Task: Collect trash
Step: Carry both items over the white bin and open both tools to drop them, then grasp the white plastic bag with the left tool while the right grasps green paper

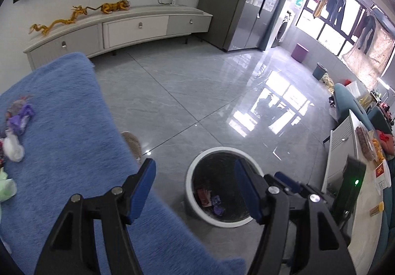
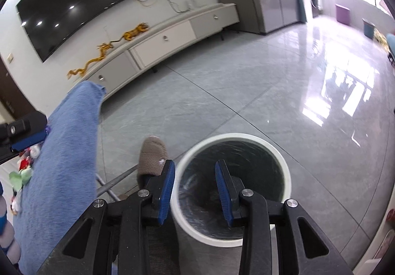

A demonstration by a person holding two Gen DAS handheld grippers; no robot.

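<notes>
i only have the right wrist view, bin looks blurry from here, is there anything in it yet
Observer: Yes. The left wrist view shows a red wrapper and a purple wrapper lying at the bottom of the bin.
Operator: ok and what's left on the blue cloth, i just see an edge of it
Observer: A crumpled purple wrapper lies on the blue cloth, with a white wad just below it in that view.
Operator: is the left gripper carrying anything
Observer: No. The left gripper is open with nothing between its fingers, beside the cloth's edge and over the bin's rim.
</notes>
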